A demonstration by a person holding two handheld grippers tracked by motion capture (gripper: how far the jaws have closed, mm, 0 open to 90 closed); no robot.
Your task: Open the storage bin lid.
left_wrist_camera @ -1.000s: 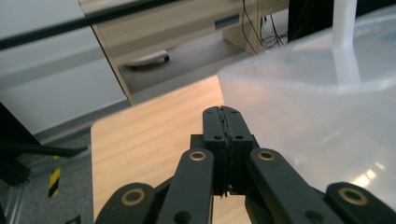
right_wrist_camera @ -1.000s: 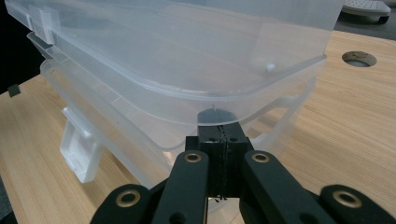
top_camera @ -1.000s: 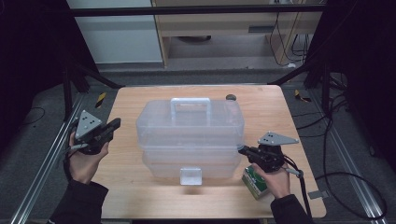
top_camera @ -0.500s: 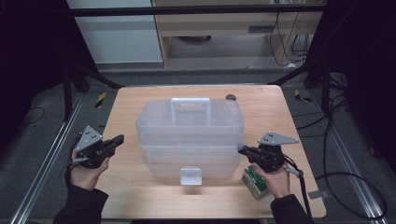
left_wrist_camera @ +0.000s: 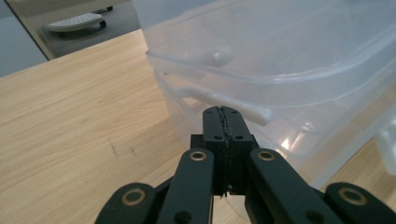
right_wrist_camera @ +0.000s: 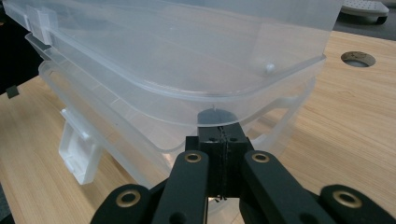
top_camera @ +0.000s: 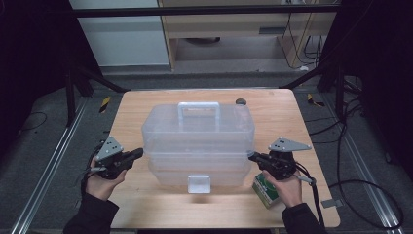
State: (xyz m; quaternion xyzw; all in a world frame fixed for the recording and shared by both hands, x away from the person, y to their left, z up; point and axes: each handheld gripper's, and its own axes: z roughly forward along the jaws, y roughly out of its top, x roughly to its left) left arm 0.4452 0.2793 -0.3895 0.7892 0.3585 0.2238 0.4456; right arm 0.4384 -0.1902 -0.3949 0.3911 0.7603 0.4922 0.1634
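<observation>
Clear plastic box (top_camera: 197, 141) is flanked on the table (top_camera: 146, 105) by 2 closed, empty claws: left claw (top_camera: 138, 154) and right claw (top_camera: 253, 157) at its ends.

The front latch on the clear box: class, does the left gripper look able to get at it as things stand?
Probably yes. The latch faces the person, with bare table between it and the left gripper, whose jaws are shut beside the box.

Clear glossy plastic box (top_camera: 197, 141); matt light wood table (top_camera: 146, 204); matt black fingers (left_wrist_camera: 224, 135).
</observation>
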